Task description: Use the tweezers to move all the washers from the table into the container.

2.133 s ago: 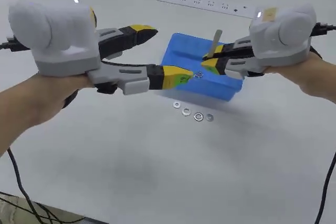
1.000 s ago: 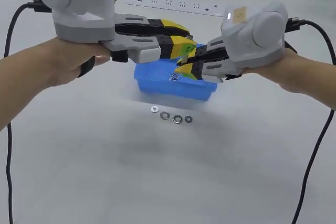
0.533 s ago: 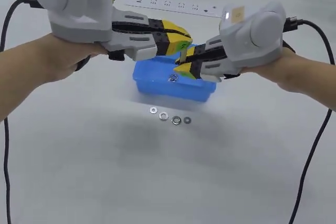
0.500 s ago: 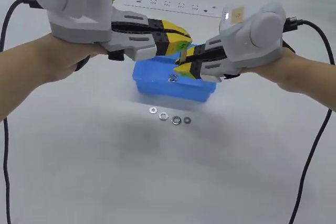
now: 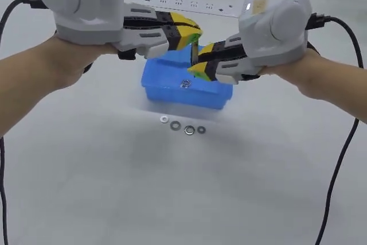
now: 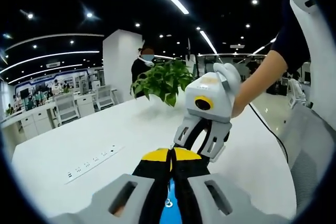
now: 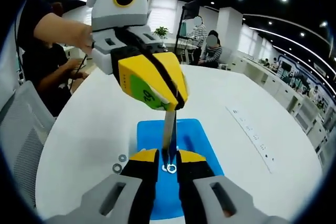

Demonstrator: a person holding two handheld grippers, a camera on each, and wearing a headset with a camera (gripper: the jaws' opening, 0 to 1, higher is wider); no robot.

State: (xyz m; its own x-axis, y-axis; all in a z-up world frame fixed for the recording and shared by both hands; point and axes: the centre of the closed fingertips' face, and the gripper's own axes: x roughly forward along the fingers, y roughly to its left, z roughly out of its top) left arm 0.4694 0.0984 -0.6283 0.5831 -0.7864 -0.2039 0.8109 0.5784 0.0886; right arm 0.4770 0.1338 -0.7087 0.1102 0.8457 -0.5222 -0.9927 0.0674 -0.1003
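Observation:
The thin grey tweezers [image 5: 195, 51] stand almost upright over the blue container [image 5: 172, 93]. My left gripper [image 5: 196, 31] is shut on their upper end, and my right gripper [image 5: 195, 66] is shut on them lower down. In the right gripper view, the tweezers [image 7: 169, 132] rise from my right gripper [image 7: 168, 157] into the shut yellow jaws of the left gripper [image 7: 176, 103]. One washer [image 5: 185, 84] lies in the container [image 7: 194, 135]. Several washers [image 5: 175, 125] lie in a row on the table in front of it. My left gripper [image 6: 171, 153] looks shut.
A white power strip [image 5: 189, 4] lies at the far side of the white table [image 5: 172, 187]. Black cables [image 5: 338, 159] trail from both grippers. Office chairs, a plant [image 6: 163, 80] and people are in the background.
The left gripper, open and apart from the tweezers 2.1 s ago, has shut on their upper end. Both grippers have lifted slightly above the container. The washers have not moved.

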